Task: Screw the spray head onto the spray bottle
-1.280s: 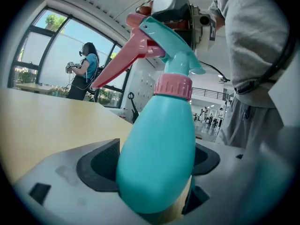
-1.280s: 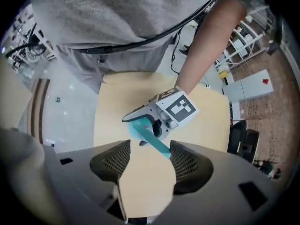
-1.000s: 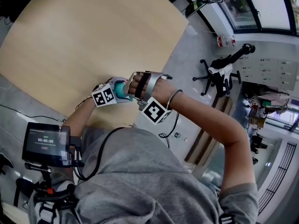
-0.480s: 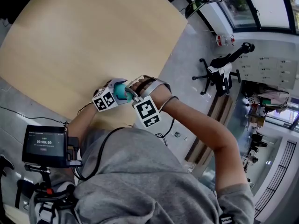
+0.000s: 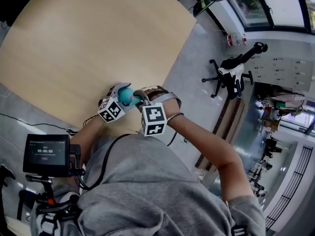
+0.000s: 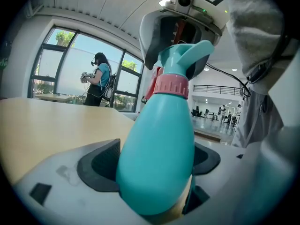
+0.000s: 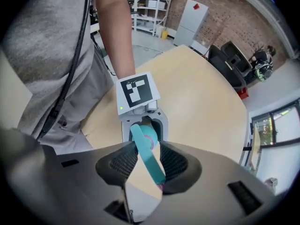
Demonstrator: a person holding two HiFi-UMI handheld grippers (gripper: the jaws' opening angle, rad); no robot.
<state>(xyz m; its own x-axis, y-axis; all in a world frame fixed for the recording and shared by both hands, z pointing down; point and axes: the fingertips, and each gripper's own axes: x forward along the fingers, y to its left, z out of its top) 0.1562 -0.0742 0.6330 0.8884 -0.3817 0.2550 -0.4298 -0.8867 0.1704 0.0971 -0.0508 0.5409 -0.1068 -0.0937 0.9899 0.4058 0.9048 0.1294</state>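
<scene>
The left claw [image 6: 152,164] clamps the body of the teal spray bottle [image 6: 157,158] above the tabletop [image 5: 88,43], centre-left in the head view. The spray head [image 7: 146,153] already sits on the neck, and the right claw [image 7: 147,165] has just been closing onto it from above, so tightening probably remains. How far the pink collar [image 6: 171,86] is screwed down is hidden.

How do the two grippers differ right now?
The left gripper lies nearly level, the right gripper points straight down. Left jaws stand wide on the bottle; right jaws, narrower, have just been closing with the spray head between them. Both work on that bottle.
</scene>
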